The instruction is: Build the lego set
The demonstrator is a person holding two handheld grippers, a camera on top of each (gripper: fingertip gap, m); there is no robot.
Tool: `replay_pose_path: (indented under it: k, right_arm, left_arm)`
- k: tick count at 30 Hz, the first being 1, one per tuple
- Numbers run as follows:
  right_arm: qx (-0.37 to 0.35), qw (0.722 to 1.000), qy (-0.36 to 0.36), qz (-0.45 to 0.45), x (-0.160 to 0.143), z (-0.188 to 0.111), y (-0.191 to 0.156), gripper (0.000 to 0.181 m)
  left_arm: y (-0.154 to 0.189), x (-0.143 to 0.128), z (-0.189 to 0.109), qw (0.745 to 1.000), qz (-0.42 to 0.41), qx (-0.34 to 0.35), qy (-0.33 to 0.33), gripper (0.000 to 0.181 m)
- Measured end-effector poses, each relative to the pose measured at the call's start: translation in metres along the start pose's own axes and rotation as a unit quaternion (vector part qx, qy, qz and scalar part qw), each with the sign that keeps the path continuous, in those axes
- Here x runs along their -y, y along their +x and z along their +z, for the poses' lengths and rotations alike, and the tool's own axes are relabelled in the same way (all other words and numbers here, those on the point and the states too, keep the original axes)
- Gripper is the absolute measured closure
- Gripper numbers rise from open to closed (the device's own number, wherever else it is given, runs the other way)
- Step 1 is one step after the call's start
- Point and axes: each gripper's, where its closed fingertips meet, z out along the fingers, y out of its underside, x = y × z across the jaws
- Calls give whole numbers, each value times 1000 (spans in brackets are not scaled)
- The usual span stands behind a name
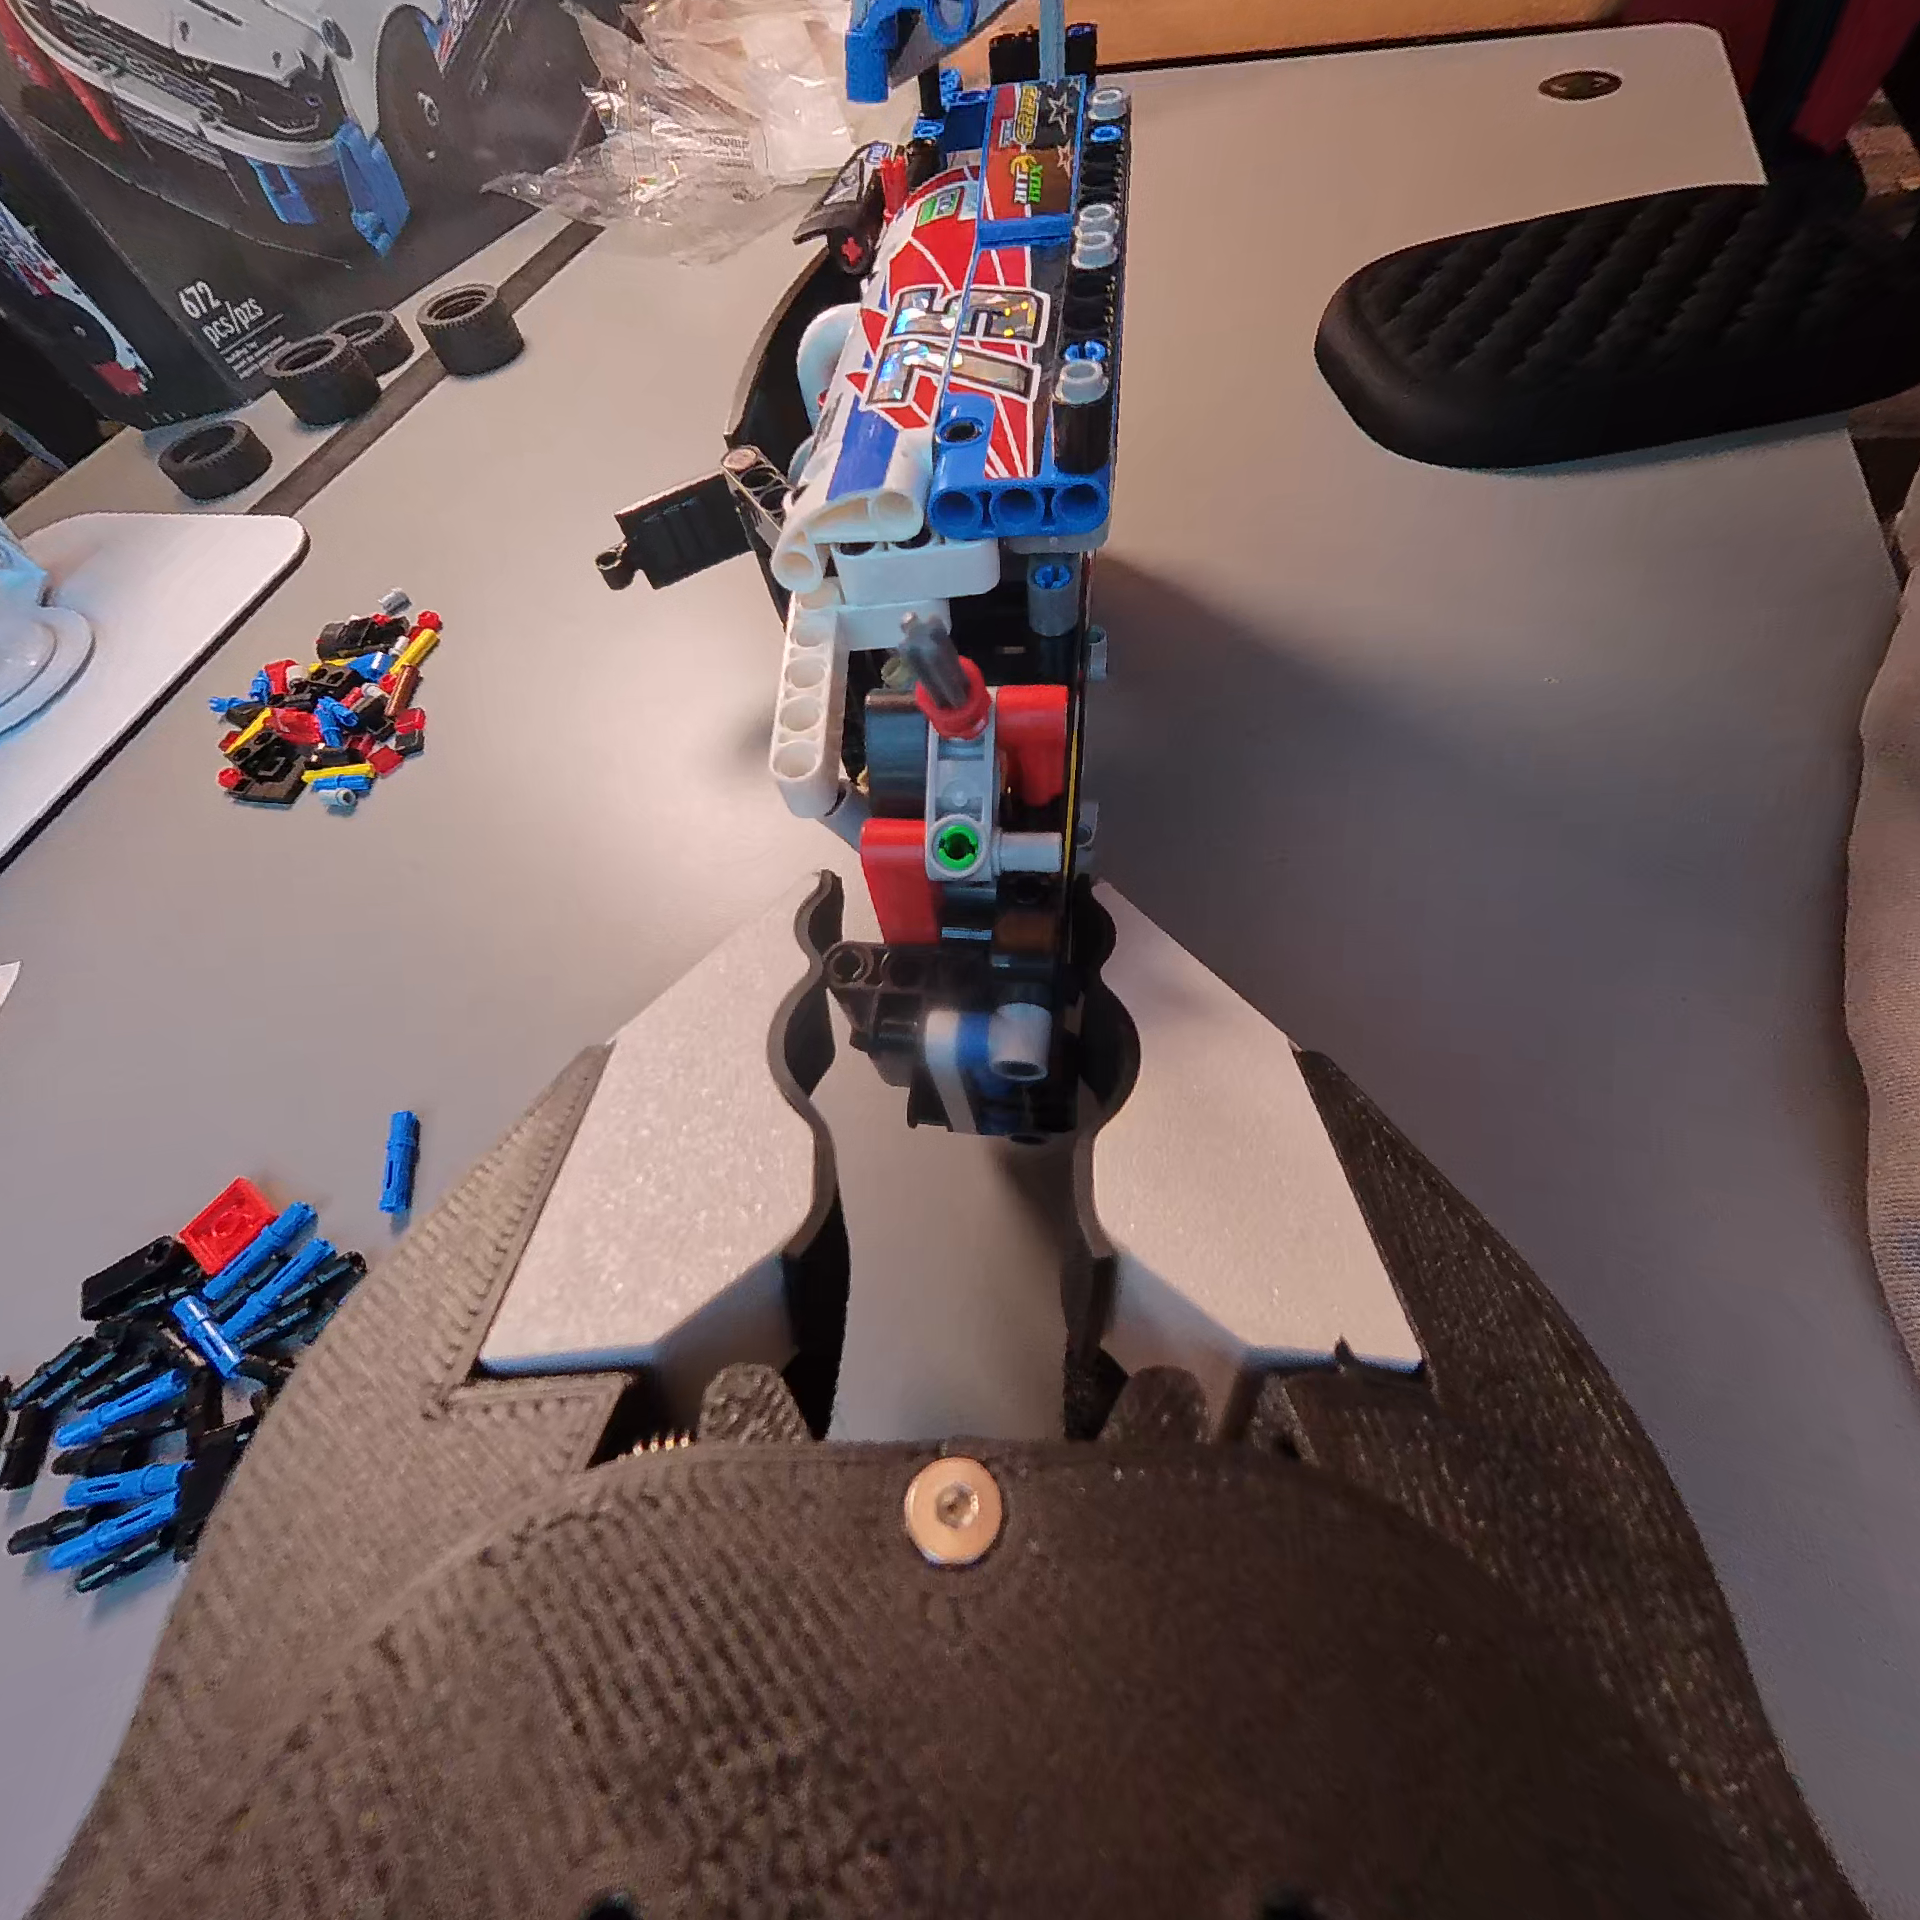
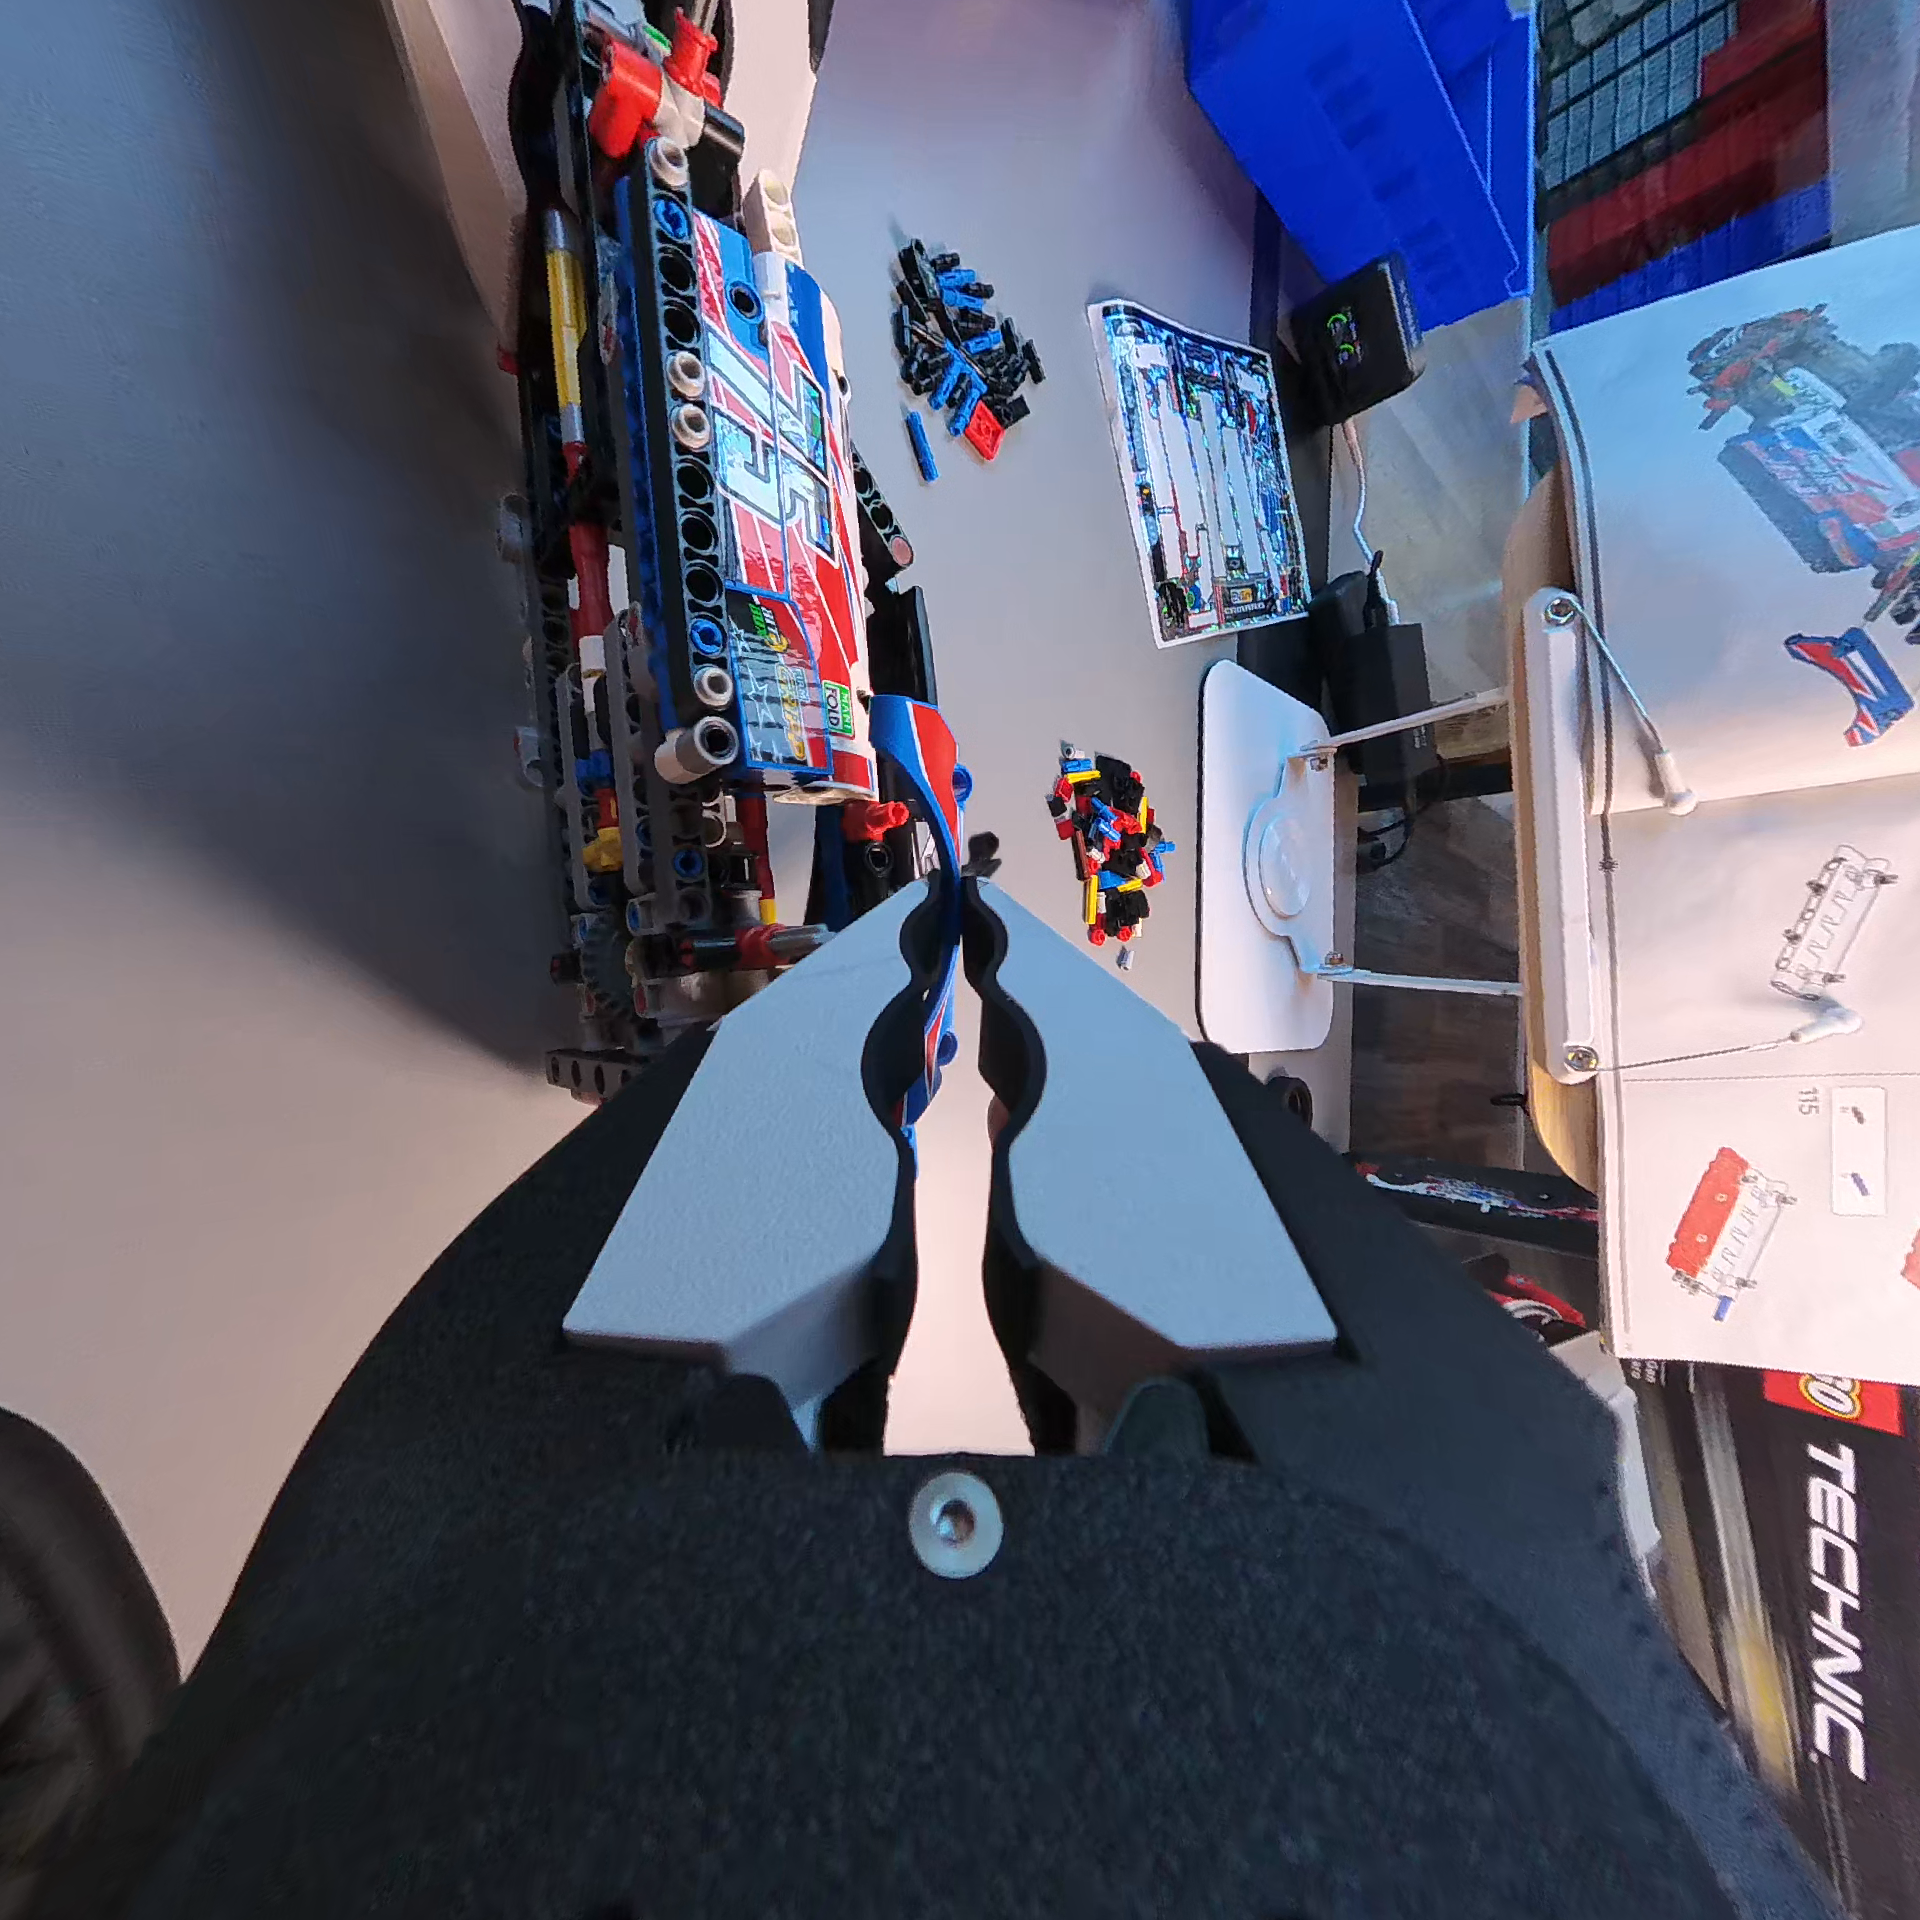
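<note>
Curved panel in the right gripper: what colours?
Blue with red and a white stripe; curved panel shows best in the right wrist view.

Lego model (image 1: 966,436) on its side on table (image 1: 1351,727), near end between left gripper (image 1: 961,997) fingers. 2 piles of parts (image 1: 322,707) (image 1: 166,1382) left of model. 4 tyres (image 1: 343,374) behind the piles, before box (image 1: 208,156).
</note>
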Motion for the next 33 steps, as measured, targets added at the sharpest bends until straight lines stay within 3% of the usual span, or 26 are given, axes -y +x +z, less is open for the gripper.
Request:
replay_pose_path:
  k: [33]
  right_arm:
    - [-1, 1000, -5, -24, 1, 2, 0, 181]
  left_arm:
    - [-1, 0, 0, 1000, -8, -1, 1, 139]
